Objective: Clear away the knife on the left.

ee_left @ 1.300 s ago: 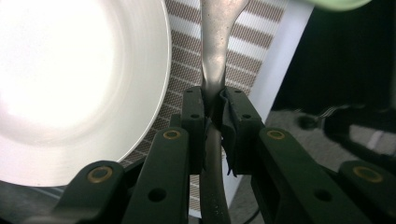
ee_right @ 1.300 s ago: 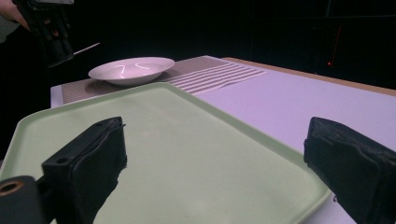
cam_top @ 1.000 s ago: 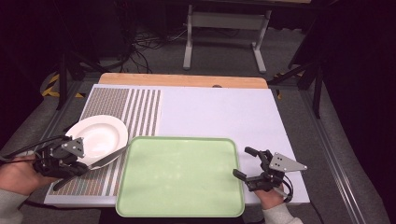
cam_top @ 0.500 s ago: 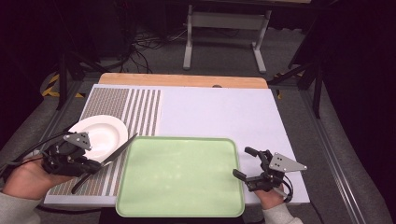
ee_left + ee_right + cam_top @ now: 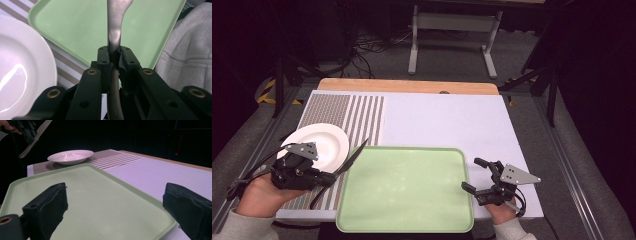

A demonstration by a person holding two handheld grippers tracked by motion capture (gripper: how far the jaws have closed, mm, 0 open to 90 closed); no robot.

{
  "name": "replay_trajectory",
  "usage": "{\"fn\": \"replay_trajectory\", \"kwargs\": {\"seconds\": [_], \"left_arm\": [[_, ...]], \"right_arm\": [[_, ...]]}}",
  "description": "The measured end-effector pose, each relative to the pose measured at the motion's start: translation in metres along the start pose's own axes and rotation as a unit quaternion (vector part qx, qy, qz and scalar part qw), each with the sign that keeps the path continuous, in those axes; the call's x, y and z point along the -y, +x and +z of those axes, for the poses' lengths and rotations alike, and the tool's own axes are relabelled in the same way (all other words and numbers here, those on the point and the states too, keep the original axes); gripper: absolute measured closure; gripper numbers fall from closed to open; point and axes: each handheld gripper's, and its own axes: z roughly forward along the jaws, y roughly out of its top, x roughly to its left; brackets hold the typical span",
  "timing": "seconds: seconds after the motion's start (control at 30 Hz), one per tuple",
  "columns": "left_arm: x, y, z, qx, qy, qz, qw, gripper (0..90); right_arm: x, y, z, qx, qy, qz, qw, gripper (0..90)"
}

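Observation:
My left gripper (image 5: pixel 330 178) is shut on a silver knife (image 5: pixel 355 154) at the table's front left. The knife slants up and to the right, its tip near the far-left corner of the pale green tray (image 5: pixel 412 200). In the left gripper view the jaws (image 5: pixel 115 53) clamp the knife (image 5: pixel 116 22) over the tray (image 5: pixel 75 25), with the white plate (image 5: pixel 20 70) at the left. The plate (image 5: pixel 322 142) lies just beyond the left gripper. My right gripper (image 5: pixel 471 173) stands open at the tray's right edge, nothing between its jaws (image 5: pixel 116 195).
A brown-and-white striped mat (image 5: pixel 357 112) lies under the plate, on a white table cover (image 5: pixel 447 122) with a wooden strip (image 5: pixel 407 86) at the back. A grey sleeve (image 5: pixel 190 50) is at the near side. A metal stand (image 5: pixel 452 30) and cables lie beyond the table.
My left gripper has carried the knife to the right, toward the tray, and the knife's tip now points farther up. The right gripper has stayed where it was.

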Motion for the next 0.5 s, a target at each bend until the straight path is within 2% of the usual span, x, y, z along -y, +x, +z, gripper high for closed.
{"fn": "replay_trajectory", "kwargs": {"seconds": [0.1, 0.23, 0.33, 0.5], "left_arm": [[-0.002, -0.004, 0.006, -0.001, 0.001, -0.001, 1.0000, 80.1], [-0.005, -0.006, 0.014, 0.009, -0.008, -0.004, 0.9999, 80.1], [-0.008, -0.008, 0.021, 0.008, -0.005, 0.000, 1.0000, 80.1], [-0.010, -0.008, 0.032, 0.017, -0.005, -0.002, 0.9998, 80.1]], "right_arm": [[0.000, 0.000, 0.000, 0.000, 0.000, 0.000, 1.0000, 6.2], [0.000, 0.000, 0.000, -0.001, 0.001, 0.000, 1.0000, 6.2], [0.000, 0.000, 0.000, 0.000, 0.002, 0.001, 1.0000, 6.2], [0.001, 0.000, 0.000, -0.001, 0.001, 0.001, 1.0000, 6.2]]}}
